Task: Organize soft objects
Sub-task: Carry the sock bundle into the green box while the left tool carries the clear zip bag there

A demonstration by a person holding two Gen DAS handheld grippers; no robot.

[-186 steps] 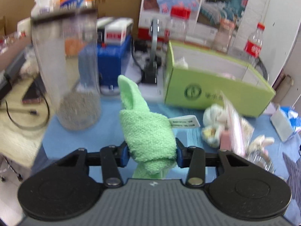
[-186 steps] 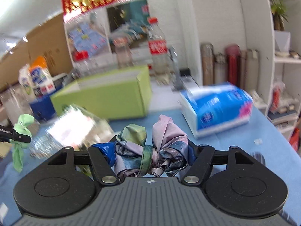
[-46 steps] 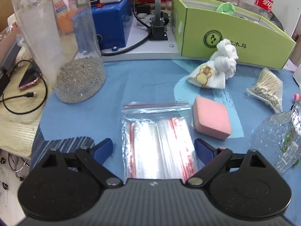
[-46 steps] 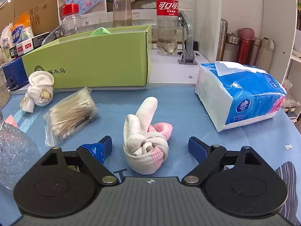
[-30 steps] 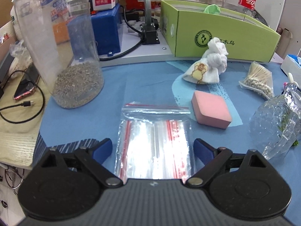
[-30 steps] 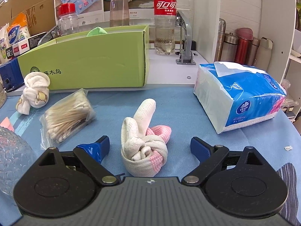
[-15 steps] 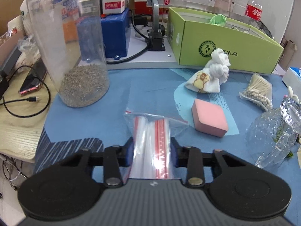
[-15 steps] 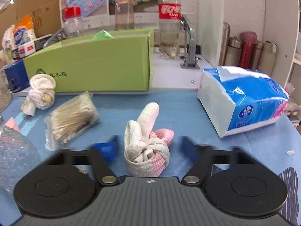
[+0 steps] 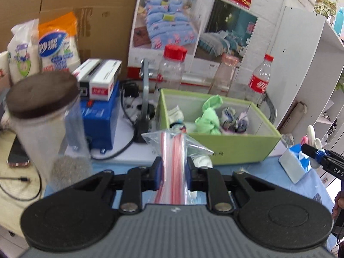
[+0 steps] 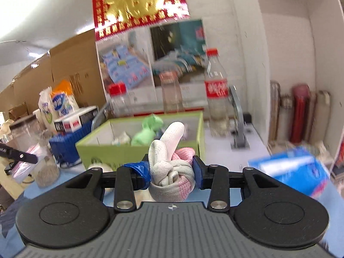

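Left wrist view, left to right: tall clear jar (image 9: 46, 126) with dark lid at left edge, grit in its bottom; blue box (image 9: 101, 122) beside it, white cartons on top. Centre bottom, left gripper (image 9: 172, 172) clamped tight on stack of zip bags (image 9: 173, 163), red strips bunched between the pads, lifted off the blue cloth. Behind, green box (image 9: 217, 129) holds green sock (image 9: 209, 118) and other knotted bundles. Far right edge, other gripper's tip shows. Right wrist view: right gripper (image 10: 171, 173) pinches knotted white-pink sock (image 10: 171, 167) at lower centre, held in front of the box. Blue tissue pack (image 10: 294, 172) blurred lower right.
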